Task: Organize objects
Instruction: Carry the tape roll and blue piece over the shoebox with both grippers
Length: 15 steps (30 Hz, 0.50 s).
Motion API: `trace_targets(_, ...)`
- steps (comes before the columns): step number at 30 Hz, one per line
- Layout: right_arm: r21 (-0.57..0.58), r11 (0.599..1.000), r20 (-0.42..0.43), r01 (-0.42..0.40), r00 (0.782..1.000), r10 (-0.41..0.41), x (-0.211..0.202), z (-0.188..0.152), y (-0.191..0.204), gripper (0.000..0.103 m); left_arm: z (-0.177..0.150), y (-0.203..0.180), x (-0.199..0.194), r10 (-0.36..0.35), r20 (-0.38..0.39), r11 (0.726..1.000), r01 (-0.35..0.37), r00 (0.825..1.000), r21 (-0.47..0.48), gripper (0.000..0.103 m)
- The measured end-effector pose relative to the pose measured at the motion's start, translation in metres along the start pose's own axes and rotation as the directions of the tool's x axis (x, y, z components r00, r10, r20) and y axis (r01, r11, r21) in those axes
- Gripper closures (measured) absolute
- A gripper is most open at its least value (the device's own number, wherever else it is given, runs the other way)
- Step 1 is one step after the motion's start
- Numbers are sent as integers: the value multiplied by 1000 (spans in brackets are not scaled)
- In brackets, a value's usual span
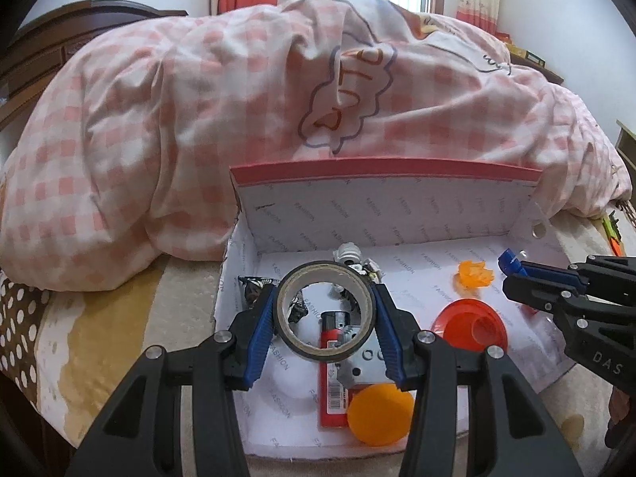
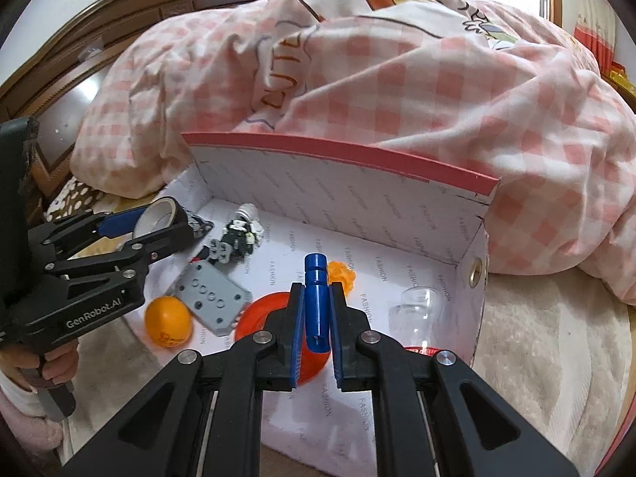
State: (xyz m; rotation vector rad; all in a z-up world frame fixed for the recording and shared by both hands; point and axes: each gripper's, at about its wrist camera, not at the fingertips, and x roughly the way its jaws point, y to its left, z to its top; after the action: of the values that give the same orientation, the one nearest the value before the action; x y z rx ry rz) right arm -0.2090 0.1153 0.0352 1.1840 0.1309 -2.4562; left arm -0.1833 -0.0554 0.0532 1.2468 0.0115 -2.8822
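The left gripper (image 1: 326, 314) clamps a roll of tape (image 1: 326, 311) between its half-spread jaws, tilted down over the white box (image 1: 381, 206) on the bed. The right gripper (image 2: 317, 318), jaws pinched tight, grips a blue cylinder (image 2: 317, 302) and angles down above the box's orange funnel (image 2: 262, 314).

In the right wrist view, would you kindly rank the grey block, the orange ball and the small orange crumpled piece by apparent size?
1. grey block, clearly largest.
2. orange ball.
3. small orange crumpled piece, smallest; it lies further from the camera and is partly hidden behind the blue cylinder, so its true size is uncertain.
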Motion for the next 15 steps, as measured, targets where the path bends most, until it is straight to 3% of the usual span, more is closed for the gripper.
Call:
trace_targets(12,5,1000,-24,22,999,-22,12,-3,-6,90,-4,-5,14,17,-38,1000,-16,999,24,55)
trace_targets(15,14,1000,-32,11,999,-11,12,-2,-6,84,-5,-9,15,26,-40,999,-24,999,38,54)
